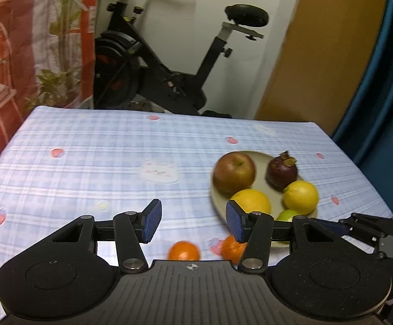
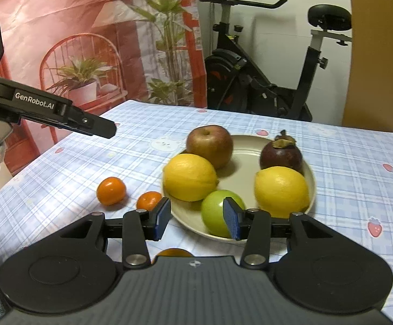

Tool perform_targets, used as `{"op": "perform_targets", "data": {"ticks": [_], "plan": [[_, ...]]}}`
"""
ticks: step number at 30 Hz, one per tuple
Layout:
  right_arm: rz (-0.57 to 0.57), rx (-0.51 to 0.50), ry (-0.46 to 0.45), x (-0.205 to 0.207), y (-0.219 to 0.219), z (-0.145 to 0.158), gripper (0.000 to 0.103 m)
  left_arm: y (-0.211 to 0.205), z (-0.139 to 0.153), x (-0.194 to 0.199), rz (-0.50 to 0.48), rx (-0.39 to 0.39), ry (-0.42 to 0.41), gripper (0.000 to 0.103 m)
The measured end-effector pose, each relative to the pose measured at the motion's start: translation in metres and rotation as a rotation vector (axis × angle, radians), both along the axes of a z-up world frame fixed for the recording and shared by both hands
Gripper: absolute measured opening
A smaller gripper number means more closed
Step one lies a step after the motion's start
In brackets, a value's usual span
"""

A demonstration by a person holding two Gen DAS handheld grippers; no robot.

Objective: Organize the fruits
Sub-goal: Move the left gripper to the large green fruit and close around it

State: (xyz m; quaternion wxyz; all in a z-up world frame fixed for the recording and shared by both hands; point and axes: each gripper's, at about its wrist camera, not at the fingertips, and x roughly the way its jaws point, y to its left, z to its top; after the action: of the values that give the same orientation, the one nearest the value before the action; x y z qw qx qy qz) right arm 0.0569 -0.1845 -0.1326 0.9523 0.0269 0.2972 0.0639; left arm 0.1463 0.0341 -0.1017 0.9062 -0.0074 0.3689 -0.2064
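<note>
Right wrist view: right gripper (image 2: 196, 218) fingers parted, empty, before green apple (image 2: 218, 216) on plate (image 2: 193, 223). Left gripper (image 1: 193, 223) likewise open, empty. Next, probably: straddle nearest loose orange (image 2: 146, 200) on tabletop (image 2: 359, 178), close gently, lift onto plate's bare middle.

Left of the plate (image 2: 313, 178) your way over the tablecloth (image 2: 69, 168) is open, except two tangerines (image 2: 111, 191) beside its rim.
</note>
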Motion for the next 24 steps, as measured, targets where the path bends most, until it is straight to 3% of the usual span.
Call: {"op": "perform_targets", "data": {"ticks": [24], "plan": [[0.214,-0.002,0.013,-0.013,0.056,0.007,0.047,0.052,-0.024,-0.084,0.089,-0.035,0.058,0.055]]}}
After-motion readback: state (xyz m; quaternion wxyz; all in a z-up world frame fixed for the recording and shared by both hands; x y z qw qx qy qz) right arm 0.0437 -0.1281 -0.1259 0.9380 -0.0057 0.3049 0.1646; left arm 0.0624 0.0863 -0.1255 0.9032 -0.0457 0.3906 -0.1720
